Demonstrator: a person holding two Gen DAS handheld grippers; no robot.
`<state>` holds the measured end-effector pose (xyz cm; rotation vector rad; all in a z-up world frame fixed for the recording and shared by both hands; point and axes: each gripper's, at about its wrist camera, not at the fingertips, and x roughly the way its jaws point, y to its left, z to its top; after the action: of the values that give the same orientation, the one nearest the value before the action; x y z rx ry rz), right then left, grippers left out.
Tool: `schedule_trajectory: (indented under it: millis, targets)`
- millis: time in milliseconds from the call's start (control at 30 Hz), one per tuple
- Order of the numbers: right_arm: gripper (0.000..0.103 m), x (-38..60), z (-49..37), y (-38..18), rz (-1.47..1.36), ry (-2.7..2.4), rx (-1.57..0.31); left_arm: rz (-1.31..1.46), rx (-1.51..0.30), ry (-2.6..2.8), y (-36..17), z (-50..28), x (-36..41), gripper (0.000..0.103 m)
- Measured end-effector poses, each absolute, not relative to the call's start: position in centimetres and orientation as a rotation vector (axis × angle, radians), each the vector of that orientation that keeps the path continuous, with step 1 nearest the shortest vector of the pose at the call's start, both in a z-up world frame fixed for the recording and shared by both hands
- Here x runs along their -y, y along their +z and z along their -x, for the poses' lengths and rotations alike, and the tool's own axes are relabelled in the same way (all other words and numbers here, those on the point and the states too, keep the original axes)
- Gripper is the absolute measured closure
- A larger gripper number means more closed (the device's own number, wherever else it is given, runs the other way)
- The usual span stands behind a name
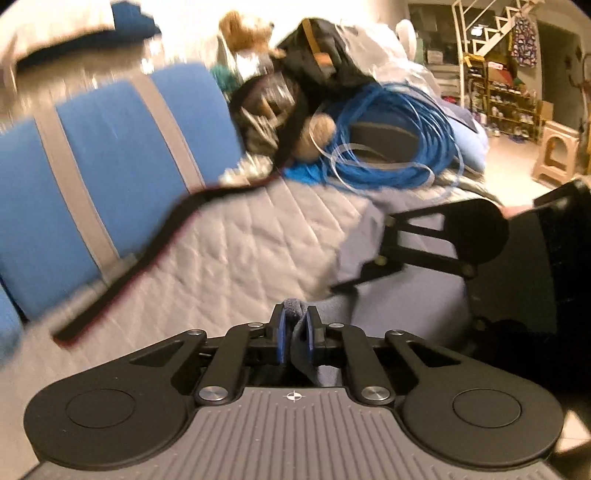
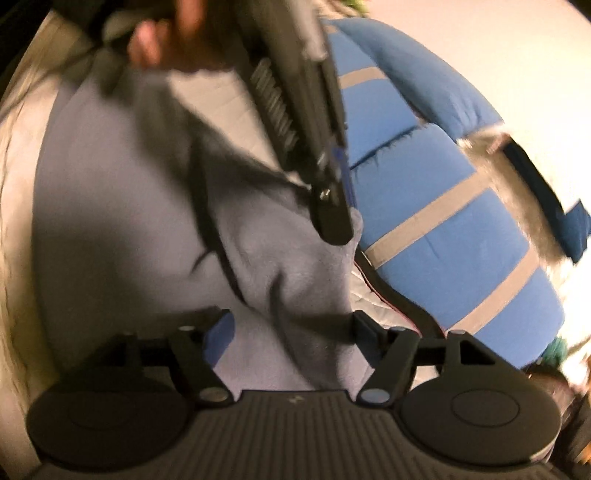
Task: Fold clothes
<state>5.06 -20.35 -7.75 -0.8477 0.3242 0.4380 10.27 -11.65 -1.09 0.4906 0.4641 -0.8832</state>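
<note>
A lavender-grey fleece garment (image 2: 110,184) lies rumpled on the bed. My left gripper (image 1: 295,332) is shut on a bunched edge of it, and fabric shows between the blue pads. In the right wrist view the left gripper (image 2: 334,221) comes down from above onto the garment's upper right edge, with a hand (image 2: 159,40) behind it. My right gripper (image 2: 291,328) is open, its fingers spread wide just over a fold of the fleece. Both views are motion-blurred.
A blue quilt with grey stripes (image 1: 110,166) lies along the left, edged by a black strap (image 1: 147,258). The grey quilted mattress cover (image 1: 240,240) shows between. At the far end are a coil of blue cable (image 1: 388,147), a black bag (image 1: 321,55) and a plush toy (image 1: 243,33).
</note>
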Motion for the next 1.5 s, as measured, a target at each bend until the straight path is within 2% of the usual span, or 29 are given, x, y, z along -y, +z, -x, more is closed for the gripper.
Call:
schedule_trajectory:
  millis: [33, 67, 300, 467, 633, 733, 933, 1000, 1067, 1333, 1400, 1500]
  targets:
    - [0.026, 20.6, -5.3, -7.3, 0.8, 0.443, -0.343, -0.515, -0.436, -0.867, -1.0, -10.2, 11.9, 0.093]
    - [0.032, 20.8, -5.5, -6.9, 0.753, 0.447, -0.361, -0.549, -0.407, -0.849, -1.1, -10.2, 12.2, 0.093]
    - [0.032, 22.3, -6.3, -5.4, 0.527, 0.486, -0.427, -0.703, -0.339, -0.738, -2.8, -12.1, 14.1, 0.092]
    - [0.031, 22.6, -7.7, -6.8, 0.446, 0.458, -0.619, -0.741, -0.331, -0.712, -4.3, -13.8, 14.6, 0.092]
    - [0.027, 23.7, -10.1, -7.1, 0.305, 0.368, -0.74, -0.805, -0.329, -0.703, -6.8, -14.9, 15.2, 0.092]
    - [0.02, 24.2, -10.6, -7.2, 0.279, 0.329, -0.764, -0.838, -0.332, -0.709, -8.3, -15.4, 15.5, 0.092]
    - [0.018, 25.5, -10.8, -5.8, 0.234, 0.286, -0.719, -0.829, -0.366, -0.726, -9.4, -16.3, 15.4, 0.091]
    - [0.023, 27.4, -10.4, -4.9, 0.16, 0.249, -0.666, -0.809, -0.376, -0.728, -9.2, -16.5, 15.2, 0.091]
    - [0.032, 30.0, -10.0, -4.0, 0.058, 0.201, -0.617, -0.789, -0.386, -0.729, -8.9, -16.6, 15.1, 0.091]
    - [0.032, 42.2, -9.0, -3.0, -0.203, -0.157, -0.484, -0.759, -0.394, -0.73, -8.1, -16.5, 14.8, 0.091]
    - [0.038, 44.3, -9.1, -3.1, -0.285, -0.157, -0.498, -0.746, -0.398, -0.733, -7.8, -16.6, 14.6, 0.091]
    - [0.041, 46.5, -9.5, -3.7, -0.407, -0.133, -0.52, -0.742, -0.402, -0.733, -7.8, -16.6, 14.7, 0.091]
